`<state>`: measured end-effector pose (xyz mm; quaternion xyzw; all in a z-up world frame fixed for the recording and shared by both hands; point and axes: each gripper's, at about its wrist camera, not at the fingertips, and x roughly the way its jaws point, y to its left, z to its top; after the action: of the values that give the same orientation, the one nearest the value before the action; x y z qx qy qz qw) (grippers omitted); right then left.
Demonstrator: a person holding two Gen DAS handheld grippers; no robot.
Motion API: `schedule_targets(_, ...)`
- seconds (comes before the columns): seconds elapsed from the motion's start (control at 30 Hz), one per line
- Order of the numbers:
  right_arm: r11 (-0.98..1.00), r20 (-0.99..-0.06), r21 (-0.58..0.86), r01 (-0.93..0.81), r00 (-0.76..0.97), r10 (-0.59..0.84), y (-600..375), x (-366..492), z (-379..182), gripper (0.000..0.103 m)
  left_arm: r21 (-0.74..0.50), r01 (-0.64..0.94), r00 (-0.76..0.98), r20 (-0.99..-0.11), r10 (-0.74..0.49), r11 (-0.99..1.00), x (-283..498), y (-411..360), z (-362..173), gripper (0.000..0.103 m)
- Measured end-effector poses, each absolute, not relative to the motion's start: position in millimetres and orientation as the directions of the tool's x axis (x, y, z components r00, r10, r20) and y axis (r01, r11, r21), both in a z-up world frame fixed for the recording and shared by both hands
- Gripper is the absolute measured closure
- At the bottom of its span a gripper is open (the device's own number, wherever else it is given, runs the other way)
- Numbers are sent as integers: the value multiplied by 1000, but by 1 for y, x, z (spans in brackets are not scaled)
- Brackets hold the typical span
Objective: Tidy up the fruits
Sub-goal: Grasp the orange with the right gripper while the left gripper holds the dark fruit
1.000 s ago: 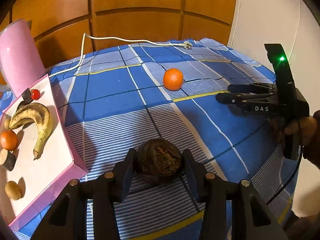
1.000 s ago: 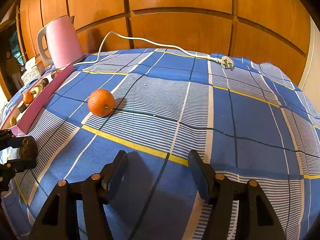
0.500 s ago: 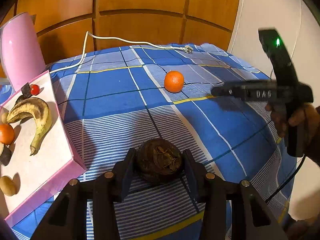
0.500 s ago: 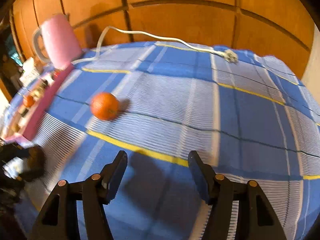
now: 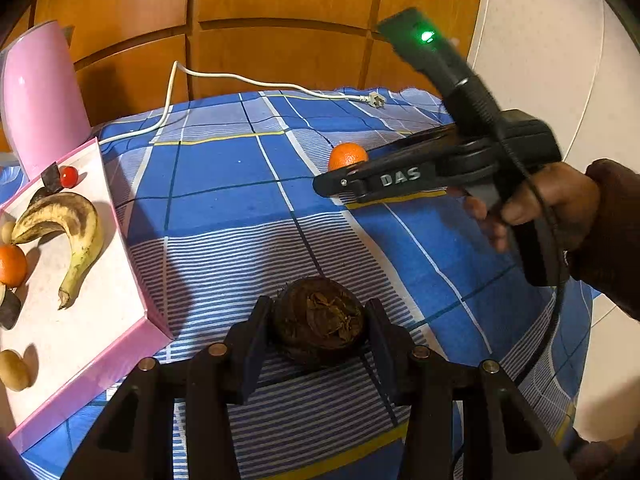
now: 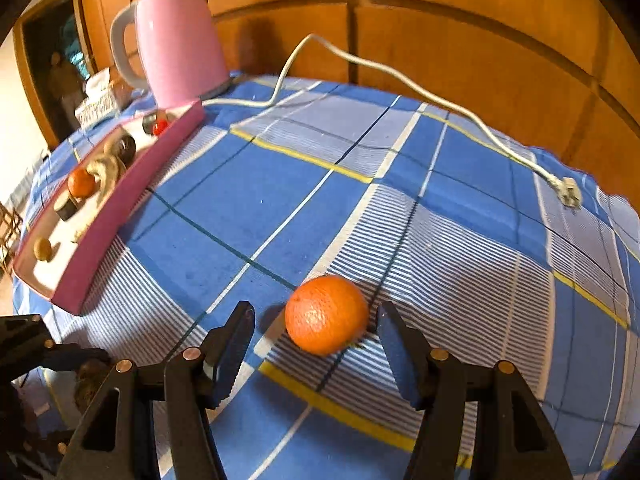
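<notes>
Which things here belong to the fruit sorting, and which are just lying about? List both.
Part of the job:
- left gripper shut on the dark brown fruit
- right gripper, fingers open around the orange
- pink tray holding the banana

Lying about:
- pink kettle
- white power cord

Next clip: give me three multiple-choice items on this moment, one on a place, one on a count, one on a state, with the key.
1. Where is the loose round orange?
A. between the right tool's open fingers
B. in the pink tray
C. beside the plug

2. How many oranges lie in the shallow pink tray?
A. none
B. one
C. three

3. What is the left tool doing?
A. open and empty
B. clamping the dark brown round fruit
C. holding the banana

Key: 1 A, it sits on the cloth between the fingers of the right tool, untouched. 2 B, one orange by the banana. 3 B, both fingers press its sides.
</notes>
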<state>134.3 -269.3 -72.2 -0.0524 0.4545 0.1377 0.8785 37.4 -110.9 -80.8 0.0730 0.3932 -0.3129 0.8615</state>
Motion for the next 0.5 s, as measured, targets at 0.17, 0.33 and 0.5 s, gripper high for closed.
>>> schedule_targets(0.17, 954, -814, 8, -298, 553, 179, -270, 137, -73, 64, -123, 598, 493, -723, -484, 792, 39, -110, -81, 56)
schedule_targets(0.33, 955, -803, -38, -293, 578, 145, -279, 116, -71, 64, -111, 597, 496, -727, -475, 794, 39, -112, -81, 56)
schedule_targets(0.5, 976, -775, -48, -210, 625, 96, -307, 93, -73, 64, -106, 588, 500, -732, -464, 802, 38, -115, -80, 56)
